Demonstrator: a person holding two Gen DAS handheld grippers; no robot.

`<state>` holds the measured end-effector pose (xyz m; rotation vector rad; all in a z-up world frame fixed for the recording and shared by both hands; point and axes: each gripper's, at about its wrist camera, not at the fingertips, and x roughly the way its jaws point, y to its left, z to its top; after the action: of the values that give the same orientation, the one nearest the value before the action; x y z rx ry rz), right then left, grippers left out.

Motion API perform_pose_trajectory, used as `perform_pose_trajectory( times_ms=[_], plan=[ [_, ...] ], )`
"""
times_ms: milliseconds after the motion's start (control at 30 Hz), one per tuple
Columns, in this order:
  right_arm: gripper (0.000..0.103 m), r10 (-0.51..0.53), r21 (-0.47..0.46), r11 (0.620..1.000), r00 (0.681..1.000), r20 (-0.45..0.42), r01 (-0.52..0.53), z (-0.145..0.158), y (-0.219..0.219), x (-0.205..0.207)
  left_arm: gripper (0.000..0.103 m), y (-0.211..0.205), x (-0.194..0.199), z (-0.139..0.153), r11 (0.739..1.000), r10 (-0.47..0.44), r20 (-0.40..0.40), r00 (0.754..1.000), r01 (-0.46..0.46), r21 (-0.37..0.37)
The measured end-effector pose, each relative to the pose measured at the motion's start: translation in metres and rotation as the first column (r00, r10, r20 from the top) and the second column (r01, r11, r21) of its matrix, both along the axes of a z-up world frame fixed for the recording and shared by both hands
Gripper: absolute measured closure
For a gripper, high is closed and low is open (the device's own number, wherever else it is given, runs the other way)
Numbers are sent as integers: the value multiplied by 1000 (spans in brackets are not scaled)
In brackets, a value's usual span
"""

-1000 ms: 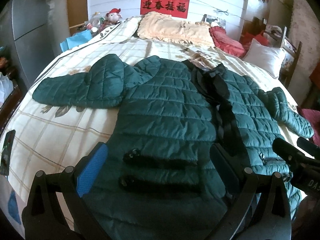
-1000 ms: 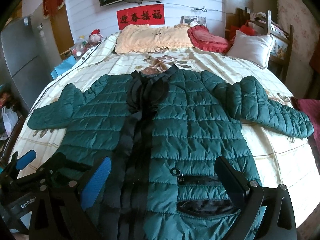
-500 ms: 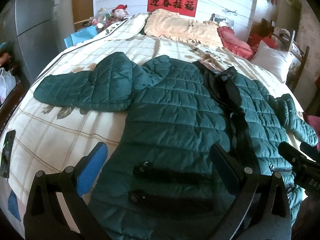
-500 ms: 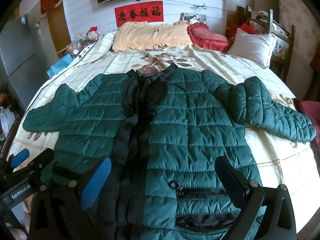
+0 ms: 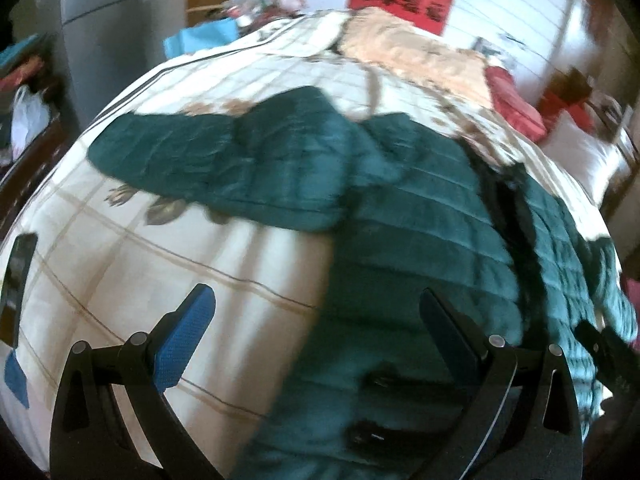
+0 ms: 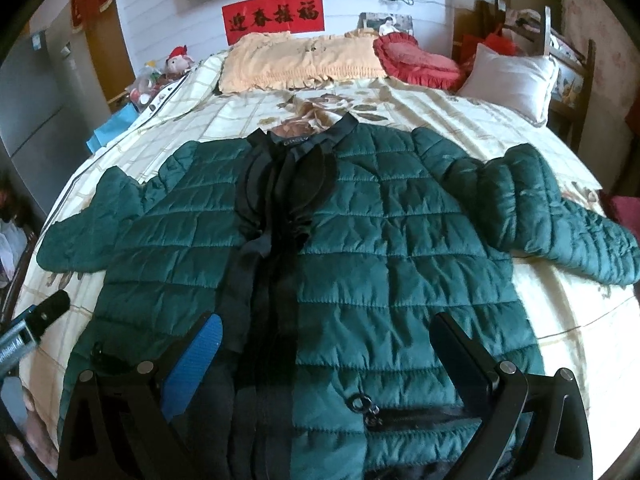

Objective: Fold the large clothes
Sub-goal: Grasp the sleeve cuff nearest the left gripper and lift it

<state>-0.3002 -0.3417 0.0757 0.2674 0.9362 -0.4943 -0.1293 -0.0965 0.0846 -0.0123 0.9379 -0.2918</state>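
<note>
A dark green quilted jacket (image 6: 380, 248) with a black front band lies flat, front up, on the bed (image 6: 568, 320), sleeves spread to both sides. It also shows, blurred, in the left wrist view (image 5: 420, 240). My left gripper (image 5: 316, 340) is open and empty, above the jacket's left side edge near the hem, with its left sleeve (image 5: 208, 164) ahead. My right gripper (image 6: 326, 364) is open and empty over the lower front, near a zipped pocket (image 6: 416, 416). The left gripper's tip shows in the right wrist view (image 6: 44, 314).
Pillows lie at the bed's head: a peach one (image 6: 300, 60), a red one (image 6: 412, 60), a white one (image 6: 512, 80). A grey fridge (image 5: 104, 28) and blue bag (image 5: 204, 36) stand left of the bed. A wooden chair (image 6: 568, 52) stands right.
My left gripper has swung left and forward, so more bare bedspread and the left sleeve fill its view, now blurred. My right gripper has moved forward up the jacket. Both stay open.
</note>
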Motion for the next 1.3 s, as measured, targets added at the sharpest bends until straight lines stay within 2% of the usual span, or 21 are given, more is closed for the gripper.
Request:
perform_pose_trajectory(
  times_ms=[167, 267, 400, 500, 567, 667, 733, 867, 967, 1100, 1167, 1200, 1267, 1300],
  plan=[
    [0, 10, -9, 1000, 999, -38, -10, -10, -1, 12, 1, 48, 47, -6, 992, 128, -15, 992, -129, -7],
    [0, 16, -5, 1000, 999, -44, -17, -13, -2, 14, 1, 86, 82, -14, 973, 228, -36, 973, -229, -34],
    [0, 37, -9, 999, 998, -48, -37, -15, 0, 17, 1, 131, 127, -28, 935, 350, -54, 935, -353, -41],
    [0, 53, -34, 998, 997, -51, -54, -13, 3, 19, 1, 159, 161, -40, 895, 445, -66, 893, -446, -2],
    [0, 67, -49, 996, 997, -49, -69, -12, 5, 21, 1, 175, 179, -47, 870, 493, -64, 868, -494, 3],
    [0, 78, -48, 996, 996, -41, -80, -11, 8, 23, 1, 196, 204, -61, 830, 555, -104, 825, -558, -1],
    [0, 82, -32, 996, 996, -40, -83, -11, 9, 24, 1, 202, 213, -67, 810, 580, -117, 806, -586, -20],
    [0, 94, 8, 996, 995, -26, -94, -15, 10, 27, 1, 205, 224, -69, 799, 598, -88, 797, -601, -10],
    [0, 105, -5, 994, 994, -31, -105, -17, 14, 33, 1, 202, 233, -71, 800, 598, -91, 796, -601, 2],
    [0, 110, 12, 994, 993, -30, -110, -20, 15, 38, 1, 198, 242, -73, 804, 594, -79, 800, -594, 26],
    [0, 108, 23, 994, 994, -32, -107, -21, 15, 40, 1, 193, 245, -74, 815, 580, -64, 812, -578, 50],
    [0, 107, 27, 994, 994, -35, -106, -22, 16, 40, 3, 190, 246, -75, 822, 569, -59, 820, -566, 56],
    [0, 108, 39, 994, 993, -40, -107, -24, 17, 41, 15, 185, 247, -73, 842, 540, -39, 841, -538, 49],
    [0, 109, 43, 993, 993, -41, -107, -24, 17, 41, 29, 184, 247, -71, 848, 529, -28, 848, -528, 42]
  ],
)
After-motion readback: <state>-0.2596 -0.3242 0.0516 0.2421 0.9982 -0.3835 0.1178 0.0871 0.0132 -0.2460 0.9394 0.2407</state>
